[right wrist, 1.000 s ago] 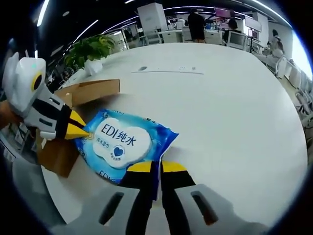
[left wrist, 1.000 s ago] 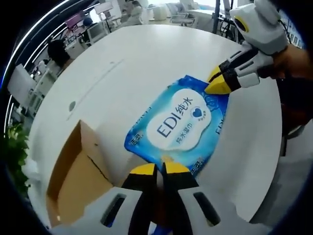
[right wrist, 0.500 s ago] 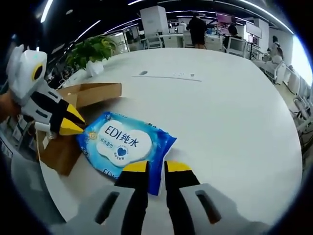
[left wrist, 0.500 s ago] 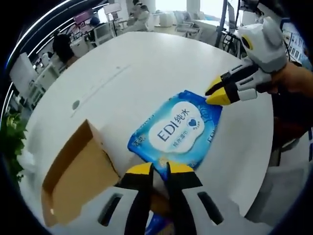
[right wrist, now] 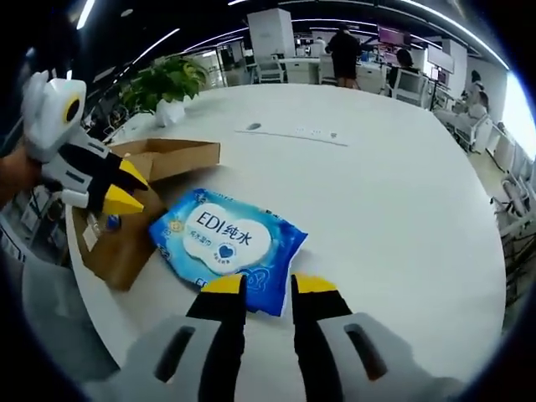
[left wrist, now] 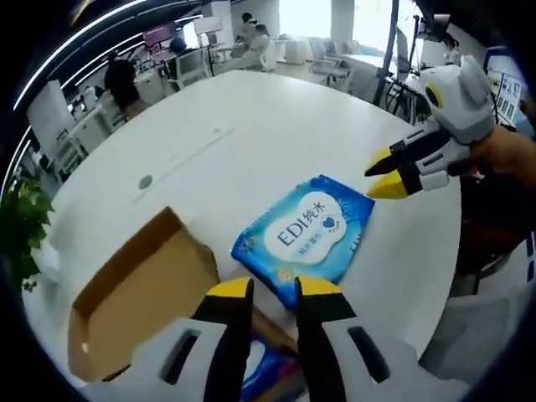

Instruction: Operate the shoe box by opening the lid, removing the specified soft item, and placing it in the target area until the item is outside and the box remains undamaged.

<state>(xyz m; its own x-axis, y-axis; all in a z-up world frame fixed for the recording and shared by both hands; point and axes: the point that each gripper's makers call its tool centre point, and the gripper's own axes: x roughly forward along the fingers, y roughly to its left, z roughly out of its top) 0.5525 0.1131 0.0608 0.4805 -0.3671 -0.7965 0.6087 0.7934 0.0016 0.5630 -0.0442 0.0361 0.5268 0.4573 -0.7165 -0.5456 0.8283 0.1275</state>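
A blue wet-wipes pack point(left wrist: 306, 228) with a white label lies flat on the round white table point(left wrist: 251, 126), just beside the open cardboard shoe box point(left wrist: 138, 297). My left gripper point(left wrist: 274, 289) hangs open a little short of the pack's near edge, holding nothing. The right gripper point(left wrist: 381, 176) comes in from the right, jaws parted, just off the pack's far corner. In the right gripper view the pack point(right wrist: 226, 239) lies ahead of my open right gripper point(right wrist: 266, 286). There the left gripper point(right wrist: 126, 186) hovers over the box point(right wrist: 126, 243). Another blue item point(left wrist: 268, 377) shows inside the box.
A potted plant point(right wrist: 167, 84) stands at the table's far edge beyond the box. A round grommet point(left wrist: 146, 181) and a thin seam point(left wrist: 188, 151) mark the tabletop. Office desks, chairs and people point(right wrist: 343, 50) are behind. The table's edge point(left wrist: 435, 276) runs close to the right gripper.
Both grippers were shut on opposite edges of the wipes pack; they have let go, opened and drawn back. The pack now rests flat on the table.
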